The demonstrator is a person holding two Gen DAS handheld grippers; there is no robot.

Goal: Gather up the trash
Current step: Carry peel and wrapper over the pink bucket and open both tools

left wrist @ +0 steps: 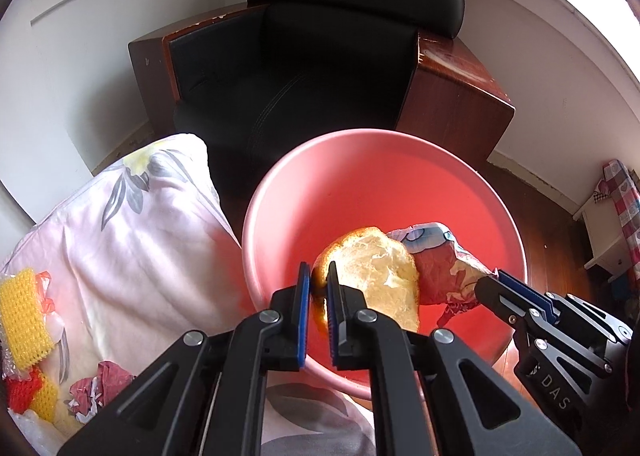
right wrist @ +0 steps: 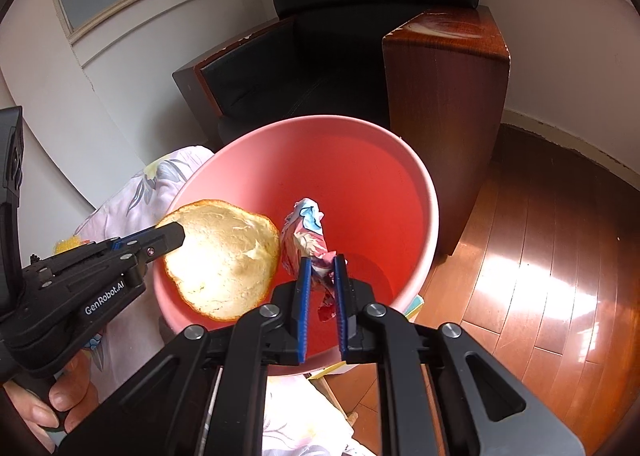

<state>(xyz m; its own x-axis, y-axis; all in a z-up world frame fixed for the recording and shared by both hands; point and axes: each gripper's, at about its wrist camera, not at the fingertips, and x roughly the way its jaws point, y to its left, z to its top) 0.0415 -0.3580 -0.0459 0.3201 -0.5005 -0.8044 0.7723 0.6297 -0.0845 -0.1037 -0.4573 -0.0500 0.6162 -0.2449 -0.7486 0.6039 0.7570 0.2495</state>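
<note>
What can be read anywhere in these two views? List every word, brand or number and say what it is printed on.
"GenRobot.AI": white letters on the side of the left claw, seen in the right wrist view.
"DAS": pale letters on the body of the right claw, seen in the left wrist view; it may be part of a longer word.
The wrapper in the right claw carries print, but it is too crumpled to read.

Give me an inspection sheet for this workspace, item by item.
Surface: floral pale bedspread, beside the bin.
Job's things: round pink plastic bin; large orange peel and crumpled red patterned wrapper, both held over the bin's mouth.
Clutter: yellow foam netting and crumpled red wrapper scrap on the bedspread.
Grippers: left gripper shut on the peel's edge; right gripper shut on the wrapper.
Cables: nothing seen.
Surroundings: black leather armchair with wooden sides, wooden plank floor, white walls.
</note>
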